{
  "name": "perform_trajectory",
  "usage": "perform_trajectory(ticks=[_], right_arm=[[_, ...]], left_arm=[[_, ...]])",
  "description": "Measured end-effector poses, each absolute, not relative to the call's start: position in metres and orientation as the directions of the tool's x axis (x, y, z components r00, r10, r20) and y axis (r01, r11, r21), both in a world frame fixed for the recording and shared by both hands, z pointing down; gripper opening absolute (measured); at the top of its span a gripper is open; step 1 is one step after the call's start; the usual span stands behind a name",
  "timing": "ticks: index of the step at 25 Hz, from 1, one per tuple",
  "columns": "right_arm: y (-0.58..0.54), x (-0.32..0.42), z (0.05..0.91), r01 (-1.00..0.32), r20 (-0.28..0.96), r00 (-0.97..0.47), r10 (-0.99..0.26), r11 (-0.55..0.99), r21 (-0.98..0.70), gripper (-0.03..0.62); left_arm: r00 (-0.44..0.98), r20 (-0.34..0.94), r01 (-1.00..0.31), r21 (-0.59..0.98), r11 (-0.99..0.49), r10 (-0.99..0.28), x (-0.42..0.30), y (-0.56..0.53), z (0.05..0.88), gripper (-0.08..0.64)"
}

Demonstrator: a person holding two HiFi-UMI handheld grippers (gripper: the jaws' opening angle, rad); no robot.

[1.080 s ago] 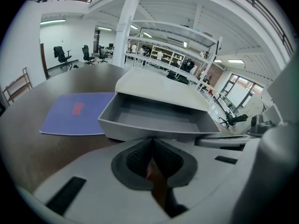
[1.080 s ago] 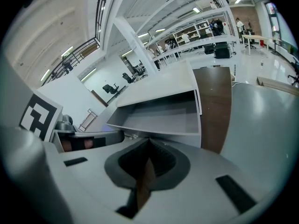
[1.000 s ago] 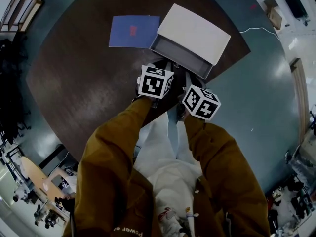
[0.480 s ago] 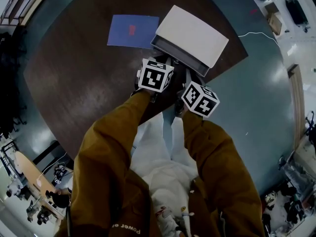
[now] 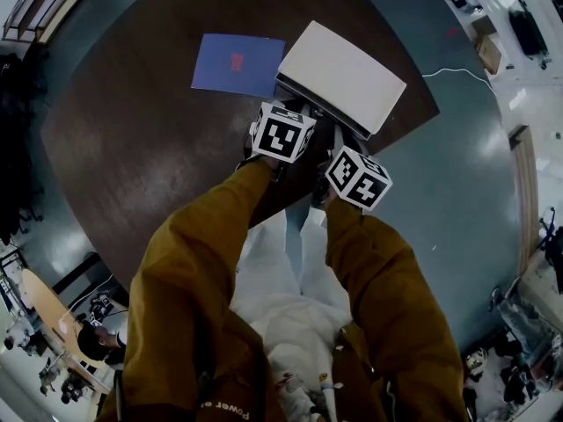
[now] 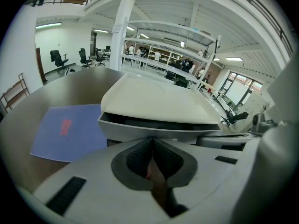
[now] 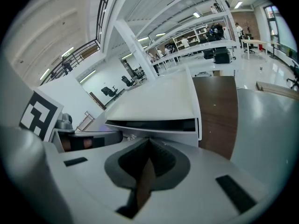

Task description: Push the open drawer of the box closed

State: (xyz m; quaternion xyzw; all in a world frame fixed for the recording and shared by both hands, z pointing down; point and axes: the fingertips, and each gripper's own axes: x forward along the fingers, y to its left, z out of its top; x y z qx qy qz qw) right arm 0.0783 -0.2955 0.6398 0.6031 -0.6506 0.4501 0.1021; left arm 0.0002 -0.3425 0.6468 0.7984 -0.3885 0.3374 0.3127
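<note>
A white box (image 5: pixel 343 73) lies on the dark round table (image 5: pixel 141 130). Its grey drawer (image 5: pixel 321 112) sticks out only a narrow strip toward me. Both grippers press against the drawer's front. The left gripper (image 5: pixel 295 112) is shut and empty; its tips meet the drawer front (image 6: pixel 154 130) in the left gripper view (image 6: pixel 152 141). The right gripper (image 5: pixel 339 139) is shut too, with its tips (image 7: pixel 148 141) against the drawer front (image 7: pixel 159 127). A thin dark gap shows between lid and drawer in both gripper views.
A blue folder (image 5: pixel 237 64) with a red mark lies flat left of the box, also visible as the blue folder (image 6: pixel 70 129) in the left gripper view. The table's edge runs close behind the box on the right. A white cable (image 5: pixel 457 55) lies on the floor.
Both grippers moved forward against the drawer front. The drawer slid into the box, from widely open to only a narrow strip showing.
</note>
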Motion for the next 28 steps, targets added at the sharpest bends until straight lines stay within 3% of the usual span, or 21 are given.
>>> perform_trajectory(ticks=[28], right_arm=[[-0.292,0.088,0.627,-0.891,0.658,-0.249,-0.711,-0.098,-0.442,0.006]], left_arm=[[0.453,0.786,-0.822,0.187,-0.537,-0.420,0.012,-0.338,0.636,0.008]])
